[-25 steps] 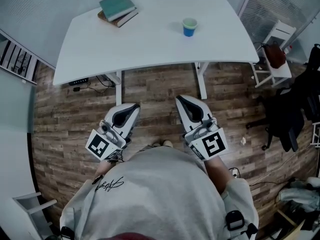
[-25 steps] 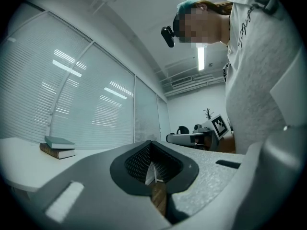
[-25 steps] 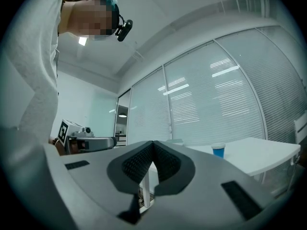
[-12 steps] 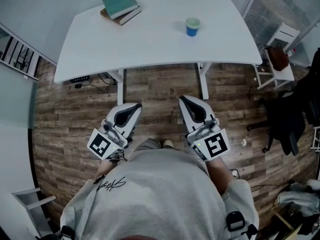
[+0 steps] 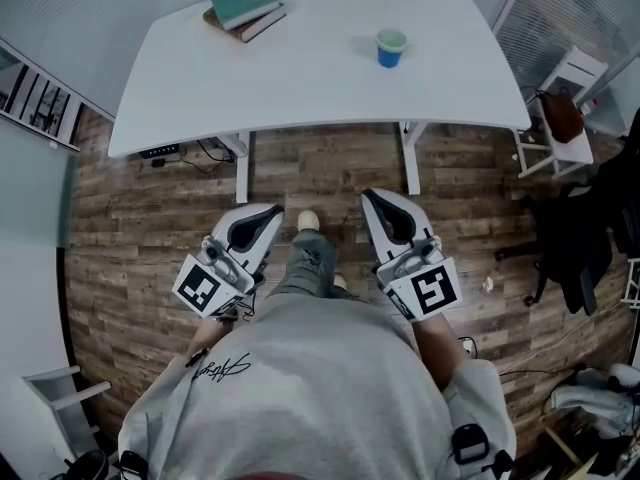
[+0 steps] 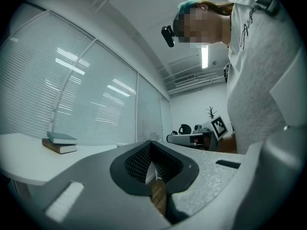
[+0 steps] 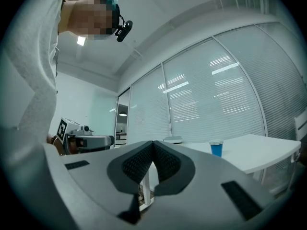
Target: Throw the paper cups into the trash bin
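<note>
The person is stepping forward: a leg and foot [image 5: 308,222] are now showing between the two tools where a moment ago only bare wooden floor [image 5: 140,228] lay, and the white tabletop [image 5: 300,78] is sitting slightly differently in the head view, so the approach appears to be just beginning. The left tool [image 5: 262,216] and the right tool [image 5: 378,206] are both being carried level in front of the body, each with its jaws closed together and nothing held between them. The one paper cup [image 5: 391,48] in sight, blue with a pale rim, is standing upright on the far right part of the tabletop, well apart from both tools and from the stacked books [image 5: 245,3] at the far left corner. No trash bin is showing in any view, so it will have to be found once the cup is in hand. The near tabletop edge is lying between the person and the cup, with two white legs [image 5: 411,168] beneath it. The floor straight ahead is giving free walking room, while a dark chair [image 5: 575,238] and a small white stand [image 5: 560,118] are crowding the right side.
</note>
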A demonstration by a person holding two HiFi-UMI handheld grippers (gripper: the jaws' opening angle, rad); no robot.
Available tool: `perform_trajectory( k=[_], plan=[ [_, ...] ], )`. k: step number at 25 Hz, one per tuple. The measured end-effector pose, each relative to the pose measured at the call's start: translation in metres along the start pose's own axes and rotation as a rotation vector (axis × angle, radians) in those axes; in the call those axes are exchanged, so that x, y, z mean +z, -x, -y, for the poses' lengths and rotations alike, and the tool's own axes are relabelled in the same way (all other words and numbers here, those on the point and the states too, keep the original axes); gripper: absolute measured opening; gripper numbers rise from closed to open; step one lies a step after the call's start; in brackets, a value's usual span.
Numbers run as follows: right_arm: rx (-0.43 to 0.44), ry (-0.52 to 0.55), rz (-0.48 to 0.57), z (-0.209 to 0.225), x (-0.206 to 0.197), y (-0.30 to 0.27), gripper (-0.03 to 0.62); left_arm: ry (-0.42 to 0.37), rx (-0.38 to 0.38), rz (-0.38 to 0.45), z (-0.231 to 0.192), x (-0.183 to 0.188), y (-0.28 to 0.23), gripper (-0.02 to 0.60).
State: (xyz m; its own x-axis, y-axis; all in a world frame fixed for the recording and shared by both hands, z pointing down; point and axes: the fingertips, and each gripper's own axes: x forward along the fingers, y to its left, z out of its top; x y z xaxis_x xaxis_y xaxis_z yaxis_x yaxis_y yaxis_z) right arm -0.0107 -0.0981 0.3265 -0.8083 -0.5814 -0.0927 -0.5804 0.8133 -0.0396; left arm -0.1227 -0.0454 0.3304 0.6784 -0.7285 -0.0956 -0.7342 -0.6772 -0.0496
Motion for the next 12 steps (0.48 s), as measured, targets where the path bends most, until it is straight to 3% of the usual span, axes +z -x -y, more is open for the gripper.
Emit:
perform_trajectory(
  k=[12],
  plan=[
    [-0.031, 0.072, 0.016, 0.022, 0.012, -0.034, 0.006, -0.007, -0.055, 0.039, -0.042, 0.007, -0.028, -0.006]
  ],
)
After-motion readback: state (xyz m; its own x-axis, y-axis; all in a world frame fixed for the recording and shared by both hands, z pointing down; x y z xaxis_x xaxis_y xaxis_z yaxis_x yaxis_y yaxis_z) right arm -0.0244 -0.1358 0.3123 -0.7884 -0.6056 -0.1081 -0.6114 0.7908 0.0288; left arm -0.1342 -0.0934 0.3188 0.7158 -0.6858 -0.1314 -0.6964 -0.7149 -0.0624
